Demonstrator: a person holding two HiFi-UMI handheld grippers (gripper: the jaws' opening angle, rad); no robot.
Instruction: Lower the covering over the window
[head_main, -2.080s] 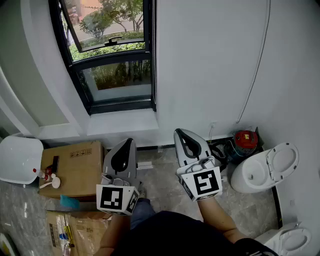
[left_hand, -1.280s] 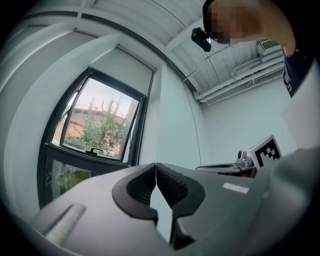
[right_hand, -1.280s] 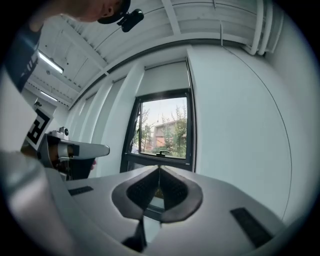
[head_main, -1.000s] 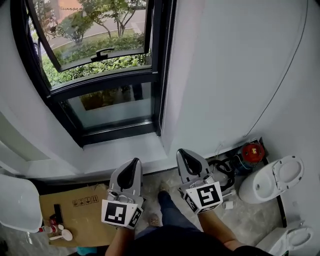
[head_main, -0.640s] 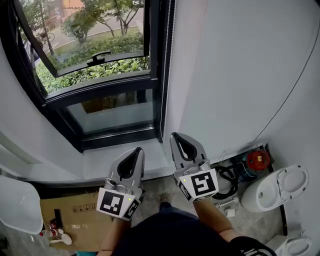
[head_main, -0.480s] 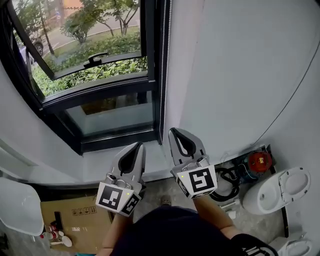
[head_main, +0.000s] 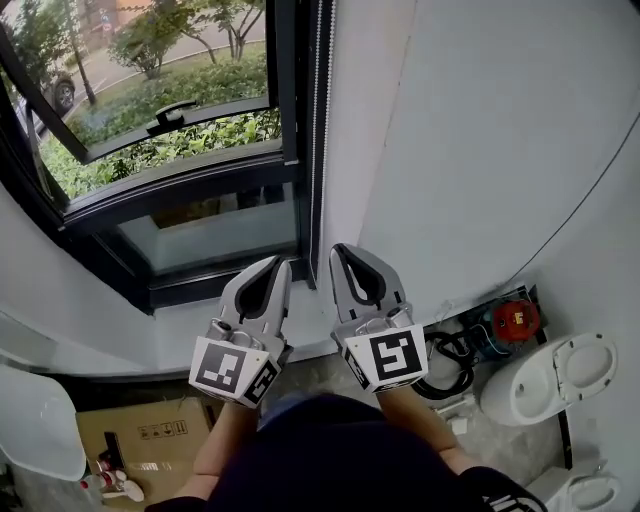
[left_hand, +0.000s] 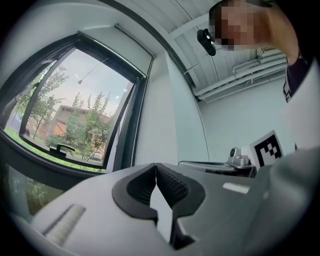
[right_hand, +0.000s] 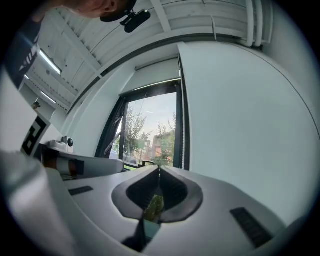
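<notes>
The black-framed window (head_main: 170, 160) fills the upper left of the head view, and its upper sash is tilted open. A white bead chain (head_main: 318, 110) hangs along the frame's right side, also seen in the right gripper view as the chain (right_hand: 184, 130). A pale band (right_hand: 157, 70) runs across the window's top and looks like the raised covering. My left gripper (head_main: 276, 264) and right gripper (head_main: 344, 250) sit side by side above the sill, pointing at the frame's lower right corner. Both are shut and hold nothing, as the left gripper (left_hand: 156, 165) and right gripper (right_hand: 159, 169) show close up.
The white sill (head_main: 170, 330) lies below the glass. A toilet (head_main: 545, 375), a red device (head_main: 517, 318) and a black coiled hose (head_main: 452, 362) stand at the lower right. A cardboard box (head_main: 140, 440) and a white basin (head_main: 35, 420) are lower left. A thin cable (head_main: 590, 190) crosses the wall.
Both grippers and the person have moved closer to the window, side by side, from over the floor to over the sill. The jaws stayed shut.
</notes>
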